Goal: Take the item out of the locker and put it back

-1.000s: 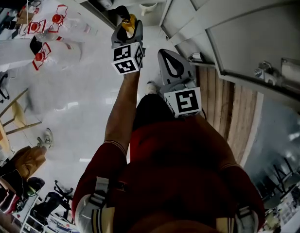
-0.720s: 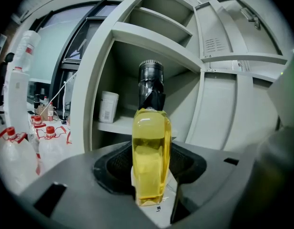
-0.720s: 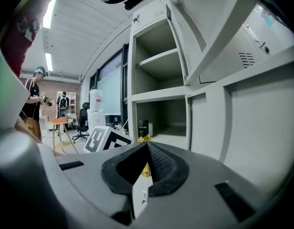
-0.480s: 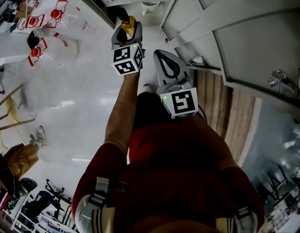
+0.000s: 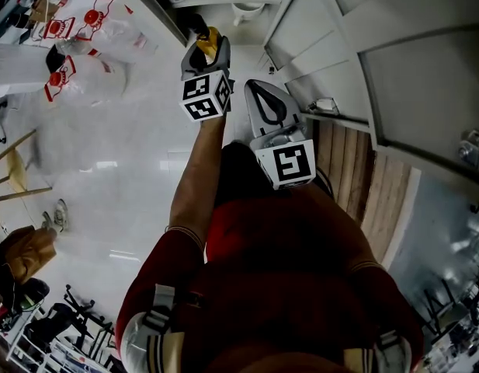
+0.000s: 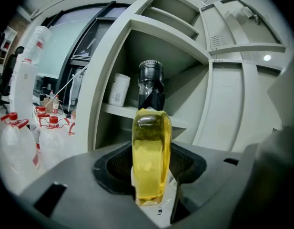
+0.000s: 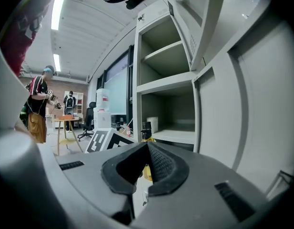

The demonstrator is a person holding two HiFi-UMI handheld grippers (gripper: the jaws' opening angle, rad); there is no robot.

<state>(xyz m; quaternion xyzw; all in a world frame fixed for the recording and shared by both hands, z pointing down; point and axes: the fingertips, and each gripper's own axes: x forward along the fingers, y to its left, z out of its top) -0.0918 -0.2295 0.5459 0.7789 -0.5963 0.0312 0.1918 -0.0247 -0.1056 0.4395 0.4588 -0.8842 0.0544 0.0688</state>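
Left tongs [image 6: 149, 170] grip the yellow bottle [image 6: 151, 128], right tongs [image 7: 147, 168] closed and empty; next it should go back onto the locker shelf [image 6: 177, 122].

Head view's running dim: the dark red shirt [image 5: 286, 286] below the tall grey metal locker [image 5: 394, 61] is nearly swallowed by shadow. The glossy white floor [image 5: 123, 185] left of the locker throws back pale streaks of glare. Straight lines bow hard toward the edges.

Over to the left gripper view: black vignette in every corner. The clear bottle of yellow liquid [image 6: 150, 161] in front of the locker is glowing and crisp, and the locker's shelves behind it sit in soft shade.

Right gripper view now: a bright white ceiling strip light [image 7: 55, 11] up left of the locker blows out. The right gripper [image 7: 147, 149], close to the lens, is soft, and the locker's frame curves.
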